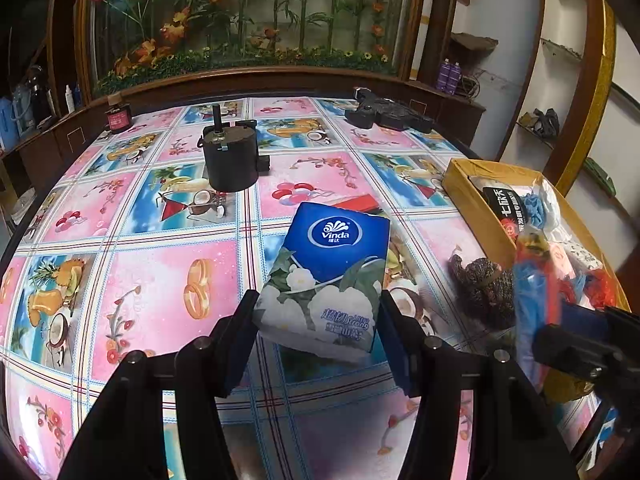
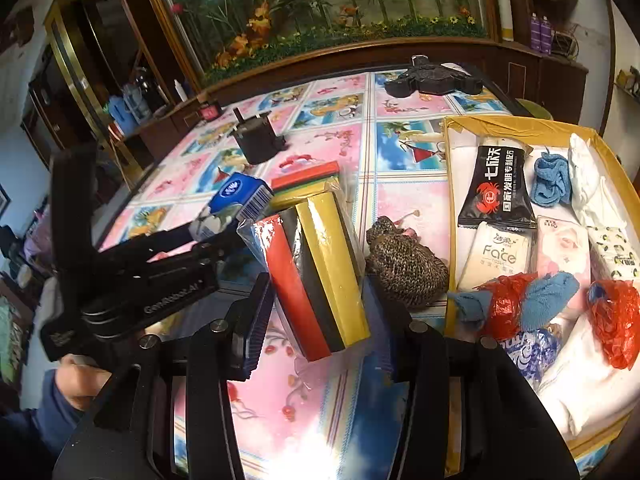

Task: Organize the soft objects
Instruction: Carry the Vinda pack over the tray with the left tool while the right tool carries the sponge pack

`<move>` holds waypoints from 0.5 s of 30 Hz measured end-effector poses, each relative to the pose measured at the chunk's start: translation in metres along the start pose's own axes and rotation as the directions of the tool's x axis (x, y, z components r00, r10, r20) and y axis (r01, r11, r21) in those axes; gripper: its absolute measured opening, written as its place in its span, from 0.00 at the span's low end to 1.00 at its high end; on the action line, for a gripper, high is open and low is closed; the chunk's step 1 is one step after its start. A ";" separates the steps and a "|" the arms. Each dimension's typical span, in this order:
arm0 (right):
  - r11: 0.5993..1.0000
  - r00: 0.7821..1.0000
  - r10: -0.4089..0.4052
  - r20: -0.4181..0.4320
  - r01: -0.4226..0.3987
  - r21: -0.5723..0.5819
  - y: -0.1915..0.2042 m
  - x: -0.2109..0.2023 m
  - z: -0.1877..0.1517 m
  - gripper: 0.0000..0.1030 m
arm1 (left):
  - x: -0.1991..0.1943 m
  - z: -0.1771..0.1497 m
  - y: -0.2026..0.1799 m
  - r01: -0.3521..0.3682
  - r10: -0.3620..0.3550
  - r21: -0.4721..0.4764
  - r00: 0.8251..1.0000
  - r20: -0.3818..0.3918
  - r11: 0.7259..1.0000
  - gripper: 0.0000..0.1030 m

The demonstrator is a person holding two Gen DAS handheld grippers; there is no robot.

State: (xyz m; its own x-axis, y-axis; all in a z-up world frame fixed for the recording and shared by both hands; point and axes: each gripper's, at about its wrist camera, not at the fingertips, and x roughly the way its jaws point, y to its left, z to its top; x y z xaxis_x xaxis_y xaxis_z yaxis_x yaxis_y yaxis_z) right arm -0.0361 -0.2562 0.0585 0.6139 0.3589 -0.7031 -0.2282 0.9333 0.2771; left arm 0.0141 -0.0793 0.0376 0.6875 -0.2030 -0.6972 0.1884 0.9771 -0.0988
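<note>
The left gripper [image 1: 316, 320] is closed on a blue Vinda tissue pack [image 1: 326, 276]; both pads are pressed against the pack's lower sides, and the pack is held tilted above the patterned tablecloth [image 1: 168, 280], clear of the surface. The same pack is seen in the right wrist view [image 2: 236, 200], clamped at the tip of the left tool.

The right gripper [image 2: 320, 312] is closed on a wrapped pack of sponges [image 2: 320, 272], striped red, black and yellow, held upright-tilted in clear film between the two fingers. In the left wrist view this pack appears blurred at the right edge [image 1: 532, 292].

A brown mesh scrubber [image 2: 408, 268] is lying on the cloth just beside the cardboard box [image 2: 452, 160]. A second stack of coloured sponges [image 2: 308, 180] lies flat on the table behind the held one.

The box is already filled with soft items: a black sachet [image 2: 496, 188], a white Face tissue pack [image 2: 500, 256], a blue cloth [image 2: 552, 180], red plastic bundles [image 2: 612, 320].

A black cylindrical motor [image 1: 230, 160] is standing upright mid-table; a black flat device [image 1: 388, 114] lies at the far edge. A person's hand [image 2: 84, 380] is seen on the left tool's grip.
</note>
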 end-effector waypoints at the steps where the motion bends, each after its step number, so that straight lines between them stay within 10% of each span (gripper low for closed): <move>1: 1.000 1.000 0.017 0.006 -0.017 0.010 -0.001 -0.003 0.000 0.44 | 0.000 0.000 0.000 0.000 0.000 0.000 1.000 0.001 1.000 0.56; 15: 0.988 0.992 0.047 0.118 -0.064 0.141 -0.034 -0.049 0.004 0.44 | -0.008 0.000 -0.012 0.023 -0.024 0.016 0.999 0.041 1.000 0.56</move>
State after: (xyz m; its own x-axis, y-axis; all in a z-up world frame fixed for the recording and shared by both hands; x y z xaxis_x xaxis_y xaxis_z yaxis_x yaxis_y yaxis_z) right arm -0.0549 -0.3053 0.0861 0.6874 0.3987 -0.6070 -0.1582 0.8980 0.4106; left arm 0.0063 -0.0892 0.0446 0.7111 -0.2290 -0.6648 0.2156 0.9710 -0.1038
